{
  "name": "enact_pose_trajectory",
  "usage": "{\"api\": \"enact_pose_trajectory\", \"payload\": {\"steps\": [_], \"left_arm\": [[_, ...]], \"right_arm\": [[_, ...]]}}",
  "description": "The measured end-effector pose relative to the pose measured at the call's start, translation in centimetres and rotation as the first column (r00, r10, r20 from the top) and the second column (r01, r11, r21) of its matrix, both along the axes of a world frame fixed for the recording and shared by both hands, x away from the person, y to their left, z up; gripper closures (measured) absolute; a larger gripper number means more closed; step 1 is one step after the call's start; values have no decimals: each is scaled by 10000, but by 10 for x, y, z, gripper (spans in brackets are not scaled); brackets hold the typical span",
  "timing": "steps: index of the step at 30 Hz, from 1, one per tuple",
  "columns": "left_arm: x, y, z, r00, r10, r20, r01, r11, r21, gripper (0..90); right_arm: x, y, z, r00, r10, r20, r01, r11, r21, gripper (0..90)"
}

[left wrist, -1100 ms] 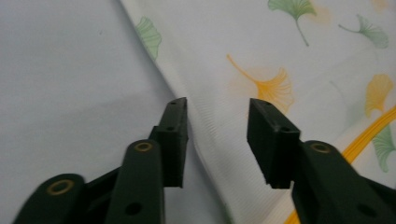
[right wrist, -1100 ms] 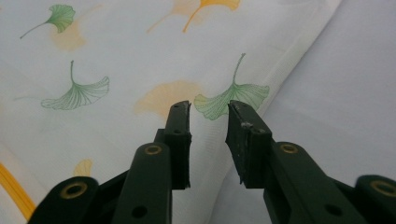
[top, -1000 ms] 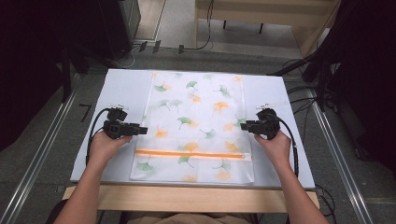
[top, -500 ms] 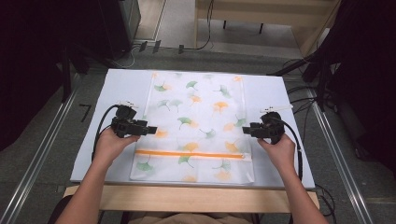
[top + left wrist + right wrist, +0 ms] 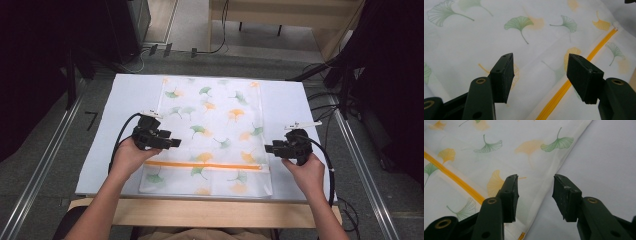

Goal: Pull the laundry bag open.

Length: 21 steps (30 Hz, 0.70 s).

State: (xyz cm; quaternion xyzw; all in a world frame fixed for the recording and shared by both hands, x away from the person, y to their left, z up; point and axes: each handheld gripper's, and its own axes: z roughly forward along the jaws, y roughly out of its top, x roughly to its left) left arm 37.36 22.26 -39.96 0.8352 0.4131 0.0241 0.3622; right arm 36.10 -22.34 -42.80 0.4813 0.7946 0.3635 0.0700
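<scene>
Jaws of my left gripper [image 5: 176,143] stand wide, just been opening, nothing between, hovering over the mesh bag [image 5: 212,130] by its orange zipper [image 5: 205,165]. Right gripper [image 5: 269,148] jaws part-open, just been closing a bit, empty, over bag's edge. Bag lies flat mid-table [image 5: 125,100].

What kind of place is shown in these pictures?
Probably a lab or recording workspace, not a home. A white-topped table stands between metal floor rails, cables run across the grey floor, and a leaf-printed zip bag lies ready for handling.
</scene>
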Motion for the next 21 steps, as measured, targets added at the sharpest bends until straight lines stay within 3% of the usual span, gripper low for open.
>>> {"api": "enact_pose_trajectory", "payload": {"steps": [21], "left_arm": [[-2, -51, -2, 9917, -1283, 4, 1283, 9917, 30, 388]], "right_arm": [[-29, -6, -5, 9996, -245, -155, 244, 9997, -100, 578]]}}
